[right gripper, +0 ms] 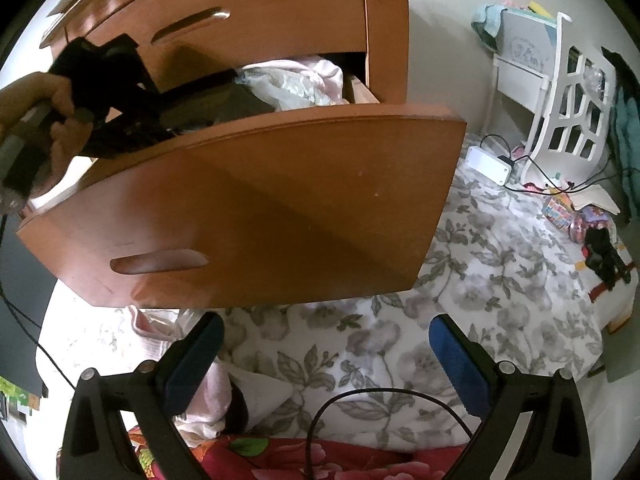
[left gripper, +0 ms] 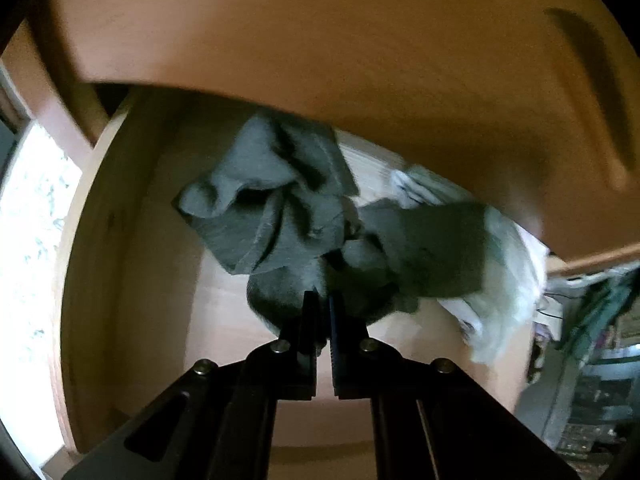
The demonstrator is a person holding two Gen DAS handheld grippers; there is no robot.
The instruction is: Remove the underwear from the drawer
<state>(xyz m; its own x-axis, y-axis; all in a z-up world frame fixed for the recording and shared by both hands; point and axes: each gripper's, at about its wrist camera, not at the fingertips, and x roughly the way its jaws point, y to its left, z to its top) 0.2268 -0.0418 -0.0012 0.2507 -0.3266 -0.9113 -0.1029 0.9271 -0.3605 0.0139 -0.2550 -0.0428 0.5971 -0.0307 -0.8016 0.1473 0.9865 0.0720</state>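
Left wrist view: grey-green underwear lies crumpled in the open drawer, a fold pinched between the nearly closed jaws of the left gripper. Advice: lift straight up, slowly, clear of the white garment alongside. Right gripper hangs outside, jaws wide, empty.
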